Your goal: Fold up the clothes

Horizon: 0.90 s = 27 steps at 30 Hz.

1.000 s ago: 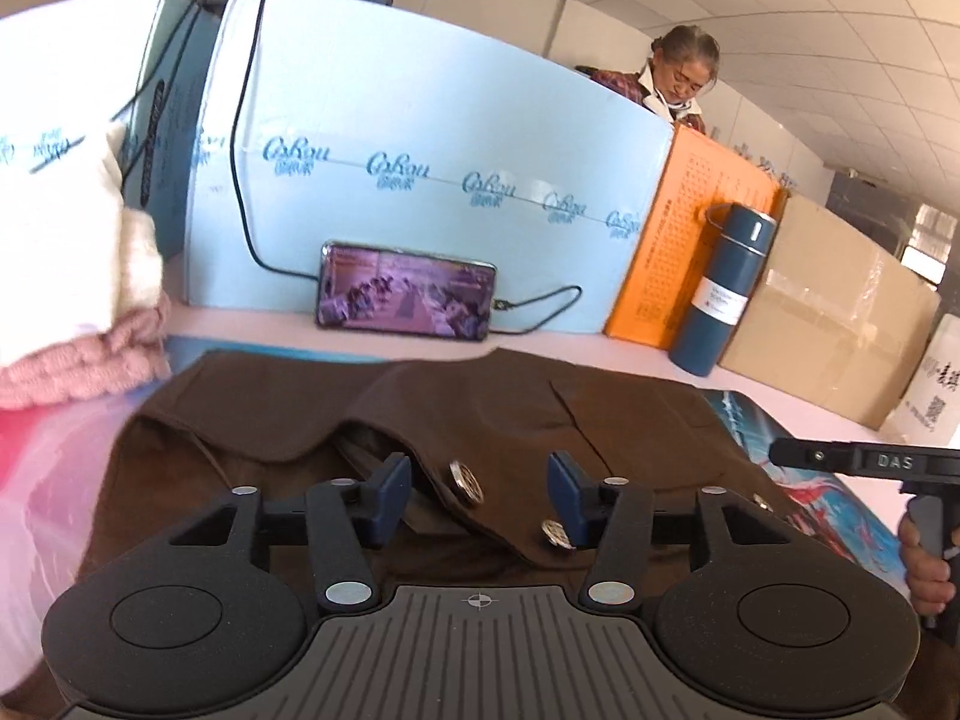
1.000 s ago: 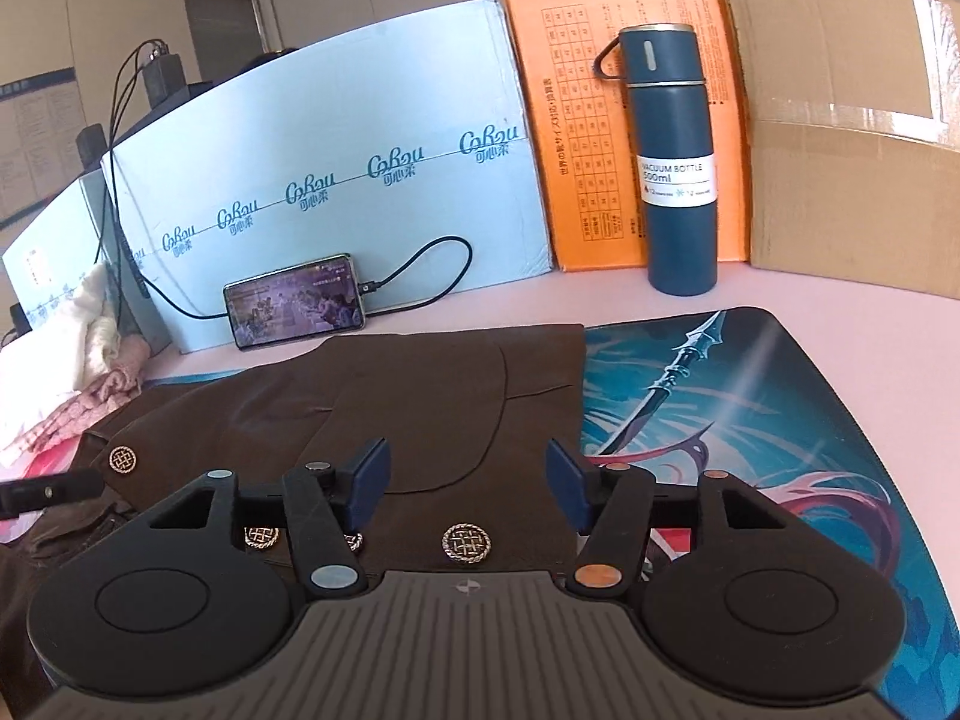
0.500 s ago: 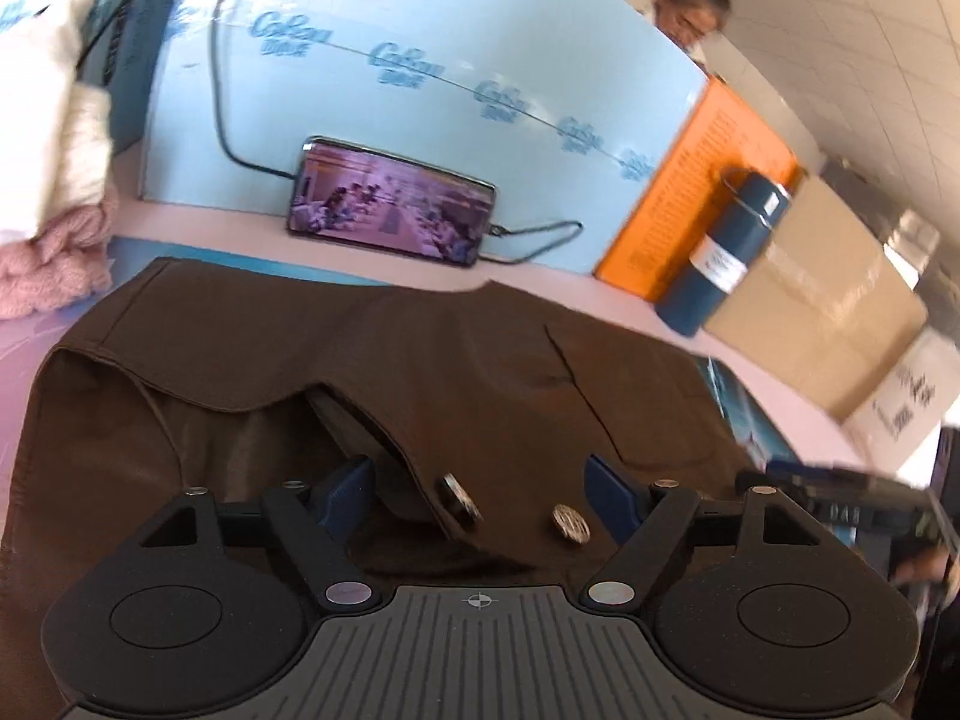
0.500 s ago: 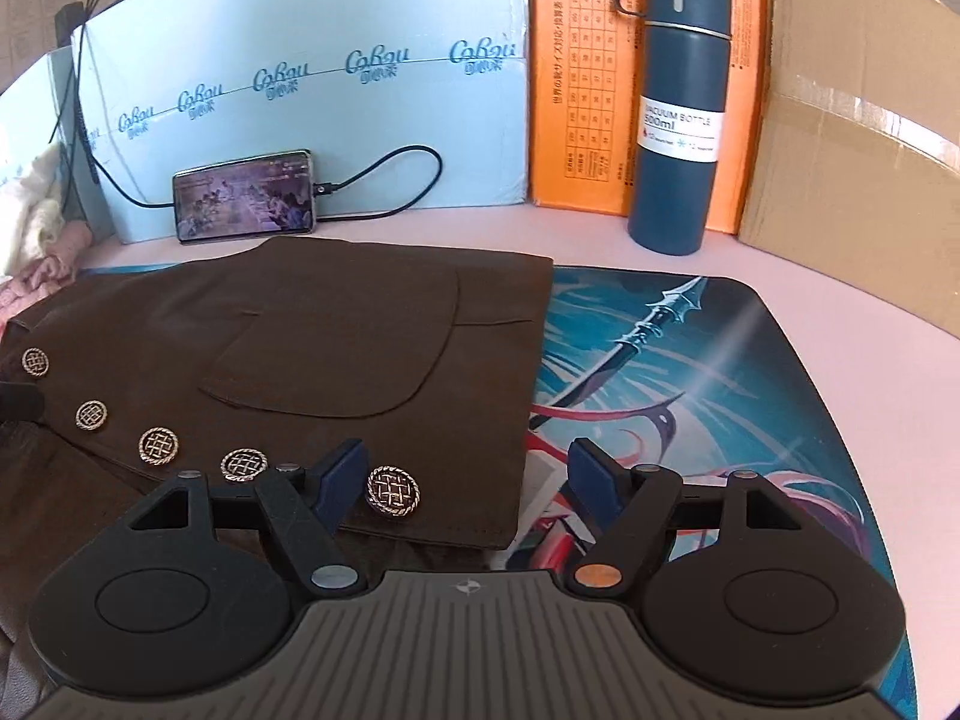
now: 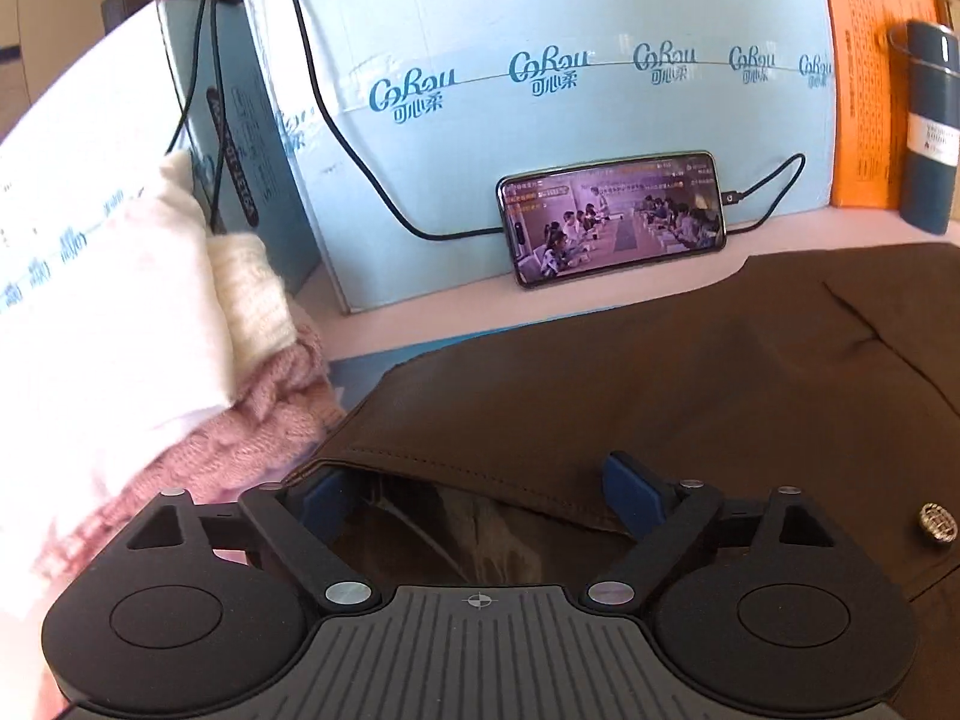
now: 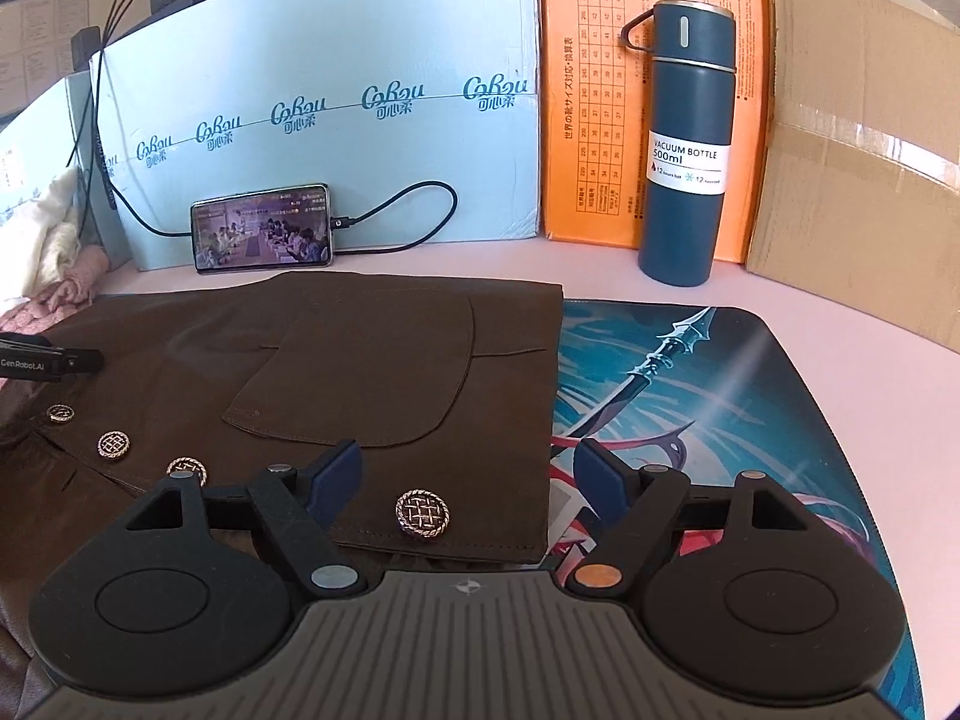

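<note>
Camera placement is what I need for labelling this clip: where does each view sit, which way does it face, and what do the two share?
Left wrist: rides on the left gripper, low over the brown garment's left edge, facing the blue box wall; both open fingers show.
Right wrist: rides on the right gripper, above the garment's right front corner, facing the vacuum bottle and boxes; both open fingers and the left gripper's tip at far left show.
Shared: garment, phone, bottle, pink knitwear.

An office-like workroom with a makeshift desk station.
Cardboard boxes (image 6: 324, 138) walled the far edge of a pale table (image 6: 840, 360); notice sheets (image 6: 36, 54) hung at far left, by a charging phone (image 6: 261, 236).
</note>
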Tool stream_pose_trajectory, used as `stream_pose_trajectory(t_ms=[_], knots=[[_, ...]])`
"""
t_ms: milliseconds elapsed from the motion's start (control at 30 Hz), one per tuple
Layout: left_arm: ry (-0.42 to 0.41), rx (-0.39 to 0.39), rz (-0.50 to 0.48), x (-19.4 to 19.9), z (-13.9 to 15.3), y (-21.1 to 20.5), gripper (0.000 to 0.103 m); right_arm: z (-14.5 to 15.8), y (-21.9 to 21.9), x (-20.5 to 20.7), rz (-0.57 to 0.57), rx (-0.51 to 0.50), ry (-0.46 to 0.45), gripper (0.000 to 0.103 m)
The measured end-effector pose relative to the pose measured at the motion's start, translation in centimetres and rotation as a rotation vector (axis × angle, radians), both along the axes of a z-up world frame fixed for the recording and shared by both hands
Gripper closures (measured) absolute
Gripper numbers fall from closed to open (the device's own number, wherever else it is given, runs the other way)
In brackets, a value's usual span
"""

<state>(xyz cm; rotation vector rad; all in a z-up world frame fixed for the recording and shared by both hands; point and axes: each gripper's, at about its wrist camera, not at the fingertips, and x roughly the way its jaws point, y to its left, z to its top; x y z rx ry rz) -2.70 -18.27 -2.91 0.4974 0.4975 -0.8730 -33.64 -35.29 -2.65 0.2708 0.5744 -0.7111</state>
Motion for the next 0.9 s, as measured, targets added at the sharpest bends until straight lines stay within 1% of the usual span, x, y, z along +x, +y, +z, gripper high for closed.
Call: stream_pose_trajectory(t_ms=[100, 133, 200, 267, 300, 333, 367, 400, 433, 467, 500, 533, 600, 667, 733, 900], knots=[[-0.031, 0.013, 0.018, -0.5, 0.3, 0.2, 0.012, -0.7, 0.3, 0.4, 0.005, -0.020, 0.046, 0.024], [-0.055, 0.002, 0.012, -1.1, 0.5, 0.7, 0.012, -1.0, 0.4, 0.5, 0.007, -0.029, 0.064, 0.023], [-0.117, -0.048, -0.030, -2.5, 1.0, 2.8, 0.012, -1.2, 0.6, 0.6, 0.008, -0.045, 0.084, 0.022], [-0.179, -0.098, -0.071, -3.9, 1.5, 4.9, 0.011, -0.7, 0.8, 0.0, 0.008, -0.055, 0.059, 0.022], [-0.210, -0.123, -0.091, -4.6, 1.8, 6.0, 0.011, -0.3, 1.2, -0.7, 0.015, -0.065, 0.021, 0.022], [-0.241, -0.147, -0.112, -5.3, 2.1, 7.0, 0.008, 0.2, 1.6, -1.5, 0.024, -0.076, -0.021, 0.019], [-0.269, -0.177, -0.146, -6.1, 2.3, 8.2, 0.003, 0.7, 2.0, -2.3, 0.033, -0.087, -0.064, 0.013], [-0.292, -0.212, -0.200, -7.0, 2.4, 9.6, 0.002, 1.1, 2.5, -3.1, 0.044, -0.100, -0.104, 0.010], [-0.315, -0.248, -0.253, -7.9, 2.5, 11.1, 0.000, 1.5, 3.2, -4.0, 0.060, -0.118, -0.148, 0.002], [-0.337, -0.284, -0.307, -8.8, 2.6, 12.5, 0.000, 1.9, 4.0, -5.0, 0.077, -0.138, -0.192, 0.000], [-0.360, -0.319, -0.361, -9.8, 2.8, 14.0, 0.000, 2.1, 4.8, -5.7, 0.098, -0.150, -0.214, 0.000], [-0.373, -0.337, -0.407, -10.6, 2.8, 15.1, 0.000, 2.4, 5.6, -6.3, 0.119, -0.162, -0.232, 0.000], [-0.357, -0.310, -0.482, -12.1, 2.8, 16.1, 0.000, 2.6, 7.5, -7.3, 0.169, -0.180, -0.241, 0.000], [-0.320, -0.278, -0.572, -13.6, 2.7, 16.8, 0.000, 2.5, 9.3, -8.1, 0.223, -0.191, -0.236, 0.000], [-0.279, -0.248, -0.677, -15.1, 2.6, 17.4, 0.000, 2.5, 11.0, -8.8, 0.280, -0.193, -0.226, 0.000], [-0.222, -0.213, -0.944, -19.0, 1.8, 19.0, 0.000, 2.3, 15.3, -10.5, 0.423, -0.196, -0.199, 0.000]])
